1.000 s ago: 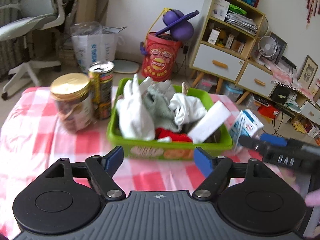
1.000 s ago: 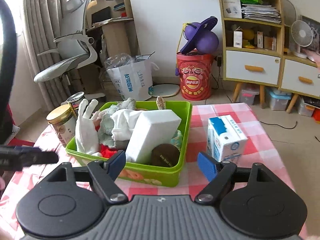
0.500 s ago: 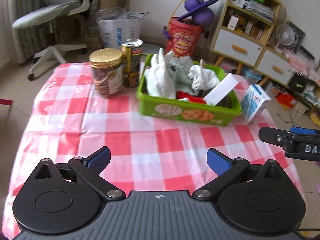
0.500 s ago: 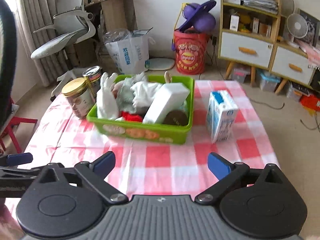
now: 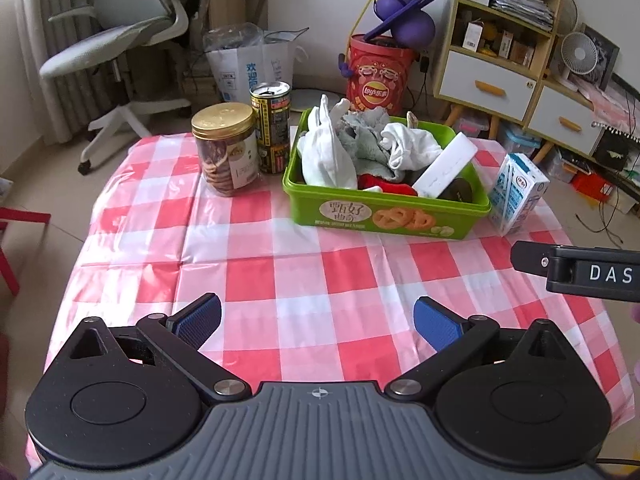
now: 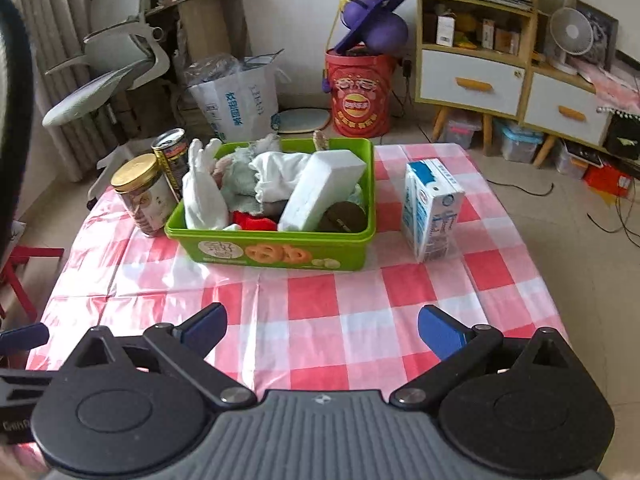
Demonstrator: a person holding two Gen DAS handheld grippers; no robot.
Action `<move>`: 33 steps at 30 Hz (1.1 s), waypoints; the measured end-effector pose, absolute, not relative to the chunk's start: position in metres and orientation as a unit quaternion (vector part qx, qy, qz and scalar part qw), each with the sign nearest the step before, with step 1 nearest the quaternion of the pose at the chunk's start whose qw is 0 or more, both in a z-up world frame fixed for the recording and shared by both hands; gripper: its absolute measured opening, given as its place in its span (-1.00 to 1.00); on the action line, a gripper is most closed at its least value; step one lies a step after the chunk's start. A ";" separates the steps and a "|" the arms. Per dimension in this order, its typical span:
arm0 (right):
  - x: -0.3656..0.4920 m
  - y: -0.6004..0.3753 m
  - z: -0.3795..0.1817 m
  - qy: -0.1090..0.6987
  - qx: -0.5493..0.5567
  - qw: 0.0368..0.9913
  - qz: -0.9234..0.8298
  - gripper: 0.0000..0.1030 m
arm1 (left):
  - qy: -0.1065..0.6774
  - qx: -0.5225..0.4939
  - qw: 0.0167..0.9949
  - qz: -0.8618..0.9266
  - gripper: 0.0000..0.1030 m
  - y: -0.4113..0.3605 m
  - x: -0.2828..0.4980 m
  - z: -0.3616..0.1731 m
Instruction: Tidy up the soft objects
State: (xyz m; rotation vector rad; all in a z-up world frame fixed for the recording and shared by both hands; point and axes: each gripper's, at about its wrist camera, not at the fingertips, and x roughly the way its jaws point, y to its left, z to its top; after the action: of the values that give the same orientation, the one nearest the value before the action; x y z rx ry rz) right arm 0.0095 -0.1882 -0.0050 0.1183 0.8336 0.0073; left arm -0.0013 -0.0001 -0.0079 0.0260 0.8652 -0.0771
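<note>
Left tongs (image 5: 317, 318): blue-padded, spread wide over bare checked cloth with nothing between the pads; the jaws have just been opening.
Right tongs (image 6: 322, 330): likewise spread wide and holding nothing, poised over the near part of the cloth; these jaws too have just been opening.
Worktop (image 5: 280, 272): covered in a glossy red-and-white checked plastic cloth, creased along its fold lines.
Green plastic biscuit tub (image 5: 384, 216): sits toward the far side of the worktop, well apart from both tongs, open at the top.
Soft things: all lie heaped inside the tub. A white fabric glove (image 5: 326, 152) stands fingers-up at its left end, a grey-green rag (image 5: 362, 132) and a crumpled white cloth (image 5: 408, 146) are bunched in the middle, and a red fabric piece (image 5: 380, 184) shows low near the front wall.
White rectangular sponge block (image 6: 320, 190): leans tilted across the tub's right half, above a dark round lid-like disc (image 6: 344, 218).
Gold-lidded clear jar of biscuits (image 5: 226, 148): just left of the tub.
Black-and-yellow drink can (image 5: 272, 128): upright behind the jar.
Blue-and-white milk carton (image 6: 430, 210): upright, to the right of the tub, apart from it.
</note>
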 end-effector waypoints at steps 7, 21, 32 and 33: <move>0.010 -0.191 -0.007 0.411 0.062 0.909 0.000 0.70 | 0.426 0.012 0.904 -0.031 0.90 -0.002 0.002 -0.011; 0.011 -0.186 -0.012 0.421 0.053 0.906 0.003 0.70 | 0.430 0.018 0.902 -0.024 0.90 -0.002 0.004 -0.016; 0.012 -0.181 -0.014 0.424 0.045 0.905 0.001 0.70 | 0.433 0.017 0.901 -0.018 0.90 -0.001 0.005 -0.018; 0.012 -0.181 -0.014 0.424 0.045 0.905 0.000 0.70 | 0.433 0.017 0.901 -0.018 0.90 0.000 0.005 -0.018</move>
State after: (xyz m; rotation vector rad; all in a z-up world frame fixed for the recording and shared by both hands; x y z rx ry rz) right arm 0.0119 -0.1813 -0.0141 0.0927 0.8759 0.0000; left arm 0.0052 -0.0005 -0.0183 0.0350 0.8962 -0.0366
